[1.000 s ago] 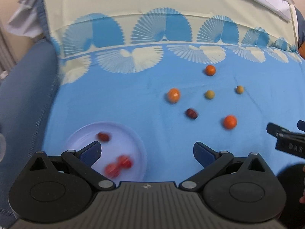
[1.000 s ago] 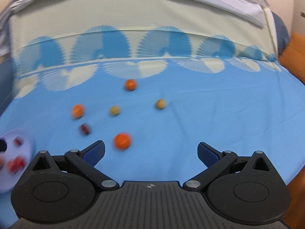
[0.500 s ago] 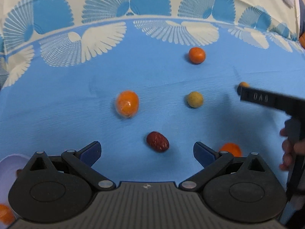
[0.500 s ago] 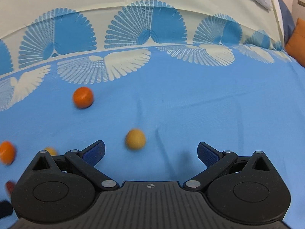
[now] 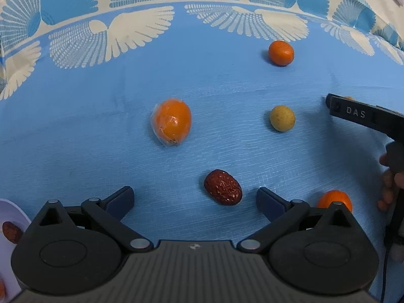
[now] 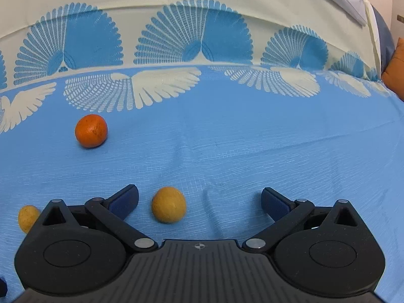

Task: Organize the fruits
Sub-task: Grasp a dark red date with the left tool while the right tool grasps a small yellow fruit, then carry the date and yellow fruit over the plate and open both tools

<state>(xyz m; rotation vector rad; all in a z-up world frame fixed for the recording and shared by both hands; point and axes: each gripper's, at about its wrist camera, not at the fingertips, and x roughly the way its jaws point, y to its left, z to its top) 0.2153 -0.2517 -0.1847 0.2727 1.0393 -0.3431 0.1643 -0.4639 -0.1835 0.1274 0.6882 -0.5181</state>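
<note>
Both grippers are spread: the left gripper [image 5: 194, 199] around the red date [image 5: 223, 187], the right gripper [image 6: 199, 200], jaws just closing, around a yellow fruit [image 6: 168, 204]. Either fruit (round, on soft cloth [image 6: 252, 146]) could roll from an off-centre pinch.

A wrinkled red date [image 5: 223, 187] is lying on the blue cloth [image 5: 101, 164], with a wrapped orange fruit [image 5: 171, 122], a yellowish ball [image 5: 282, 118] and a round orange [image 5: 281, 52] sitting well apart beyond it.

Left gripper [image 5: 194, 199]: black ribbed body, round pivot discs, silver screws, dark blue pads. At three o'clock, the right gripper's [image 6: 199, 202] finger reads "DAS".
</note>
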